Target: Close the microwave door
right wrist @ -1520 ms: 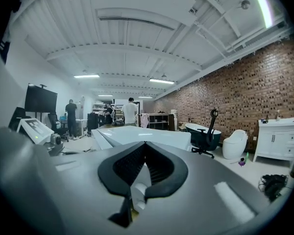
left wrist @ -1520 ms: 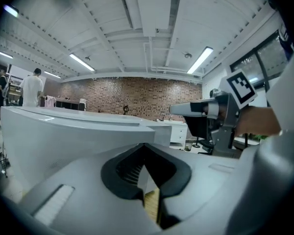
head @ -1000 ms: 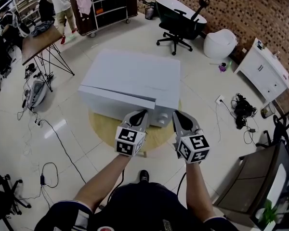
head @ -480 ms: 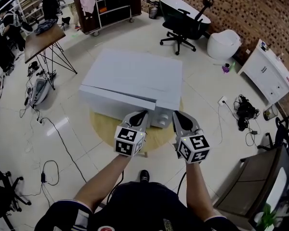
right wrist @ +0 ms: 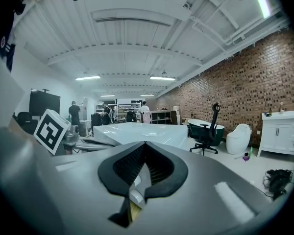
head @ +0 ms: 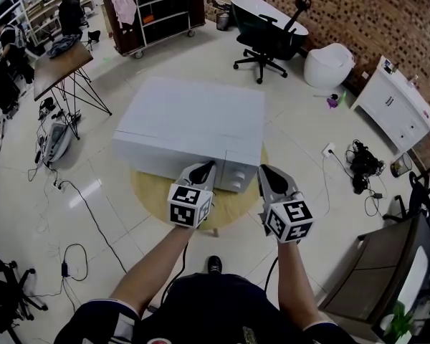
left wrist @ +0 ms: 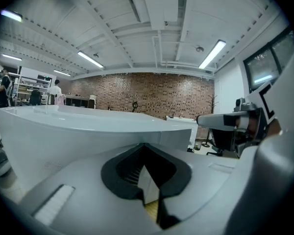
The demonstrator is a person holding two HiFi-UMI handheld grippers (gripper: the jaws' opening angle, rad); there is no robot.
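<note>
A white microwave stands on a round wooden table in the head view. Its door lies flush with the front, beside the control panel. My left gripper is shut and empty, its tips at the door's right end, touching it or just off it. My right gripper is shut and empty too, just right of the control panel. In the left gripper view the microwave fills the space past the shut left gripper. The right gripper view shows the microwave beyond the shut right gripper.
A black office chair and a white pouf stand behind the microwave. A white cabinet is at the right, with cables on the floor. A wooden side table and a shelf cart are at the left back.
The microwave door, ajar at its left edge a second ago, has swung in flush with the front. My left gripper moved slightly forward with it; the right gripper barely moved.
</note>
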